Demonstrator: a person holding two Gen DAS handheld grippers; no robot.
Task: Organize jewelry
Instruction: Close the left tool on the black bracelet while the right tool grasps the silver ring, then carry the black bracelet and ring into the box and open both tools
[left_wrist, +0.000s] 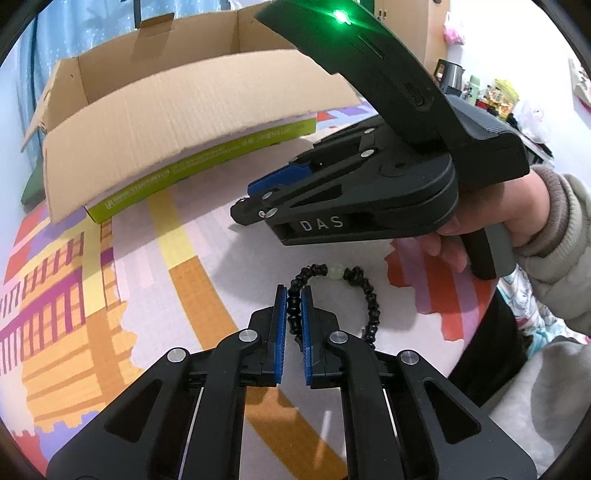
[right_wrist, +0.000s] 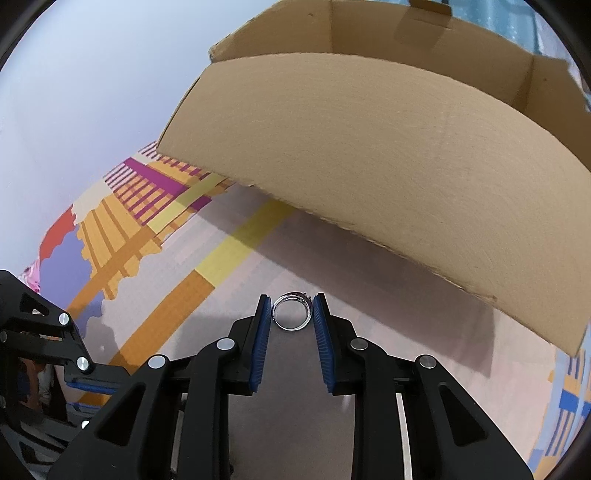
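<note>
- L gripper (left_wrist: 293, 295): blue pads clamped on one side of the black bead bracelet (left_wrist: 365, 295); rest of loop, w/ its pale green bead (left_wrist: 335, 268), trails right of the fingers on the mat (left_wrist: 155, 266).
- R gripper (right_wrist: 291, 306): pads closed against both sides of a silver ring (right_wrist: 291, 311), ring just above the mat, under the near flap's edge.
- Cardboard box (left_wrist: 177, 107) = landmark: open top, near flap (right_wrist: 388, 170) folded out and down, its torn lower edge overhanging the mat.
- Bracelet well in front of box; bare mat between them.
- R gripper body sits between bracelet and box in left wrist view, just short of flap edge.
- Left of box: open patterned mat.
</note>
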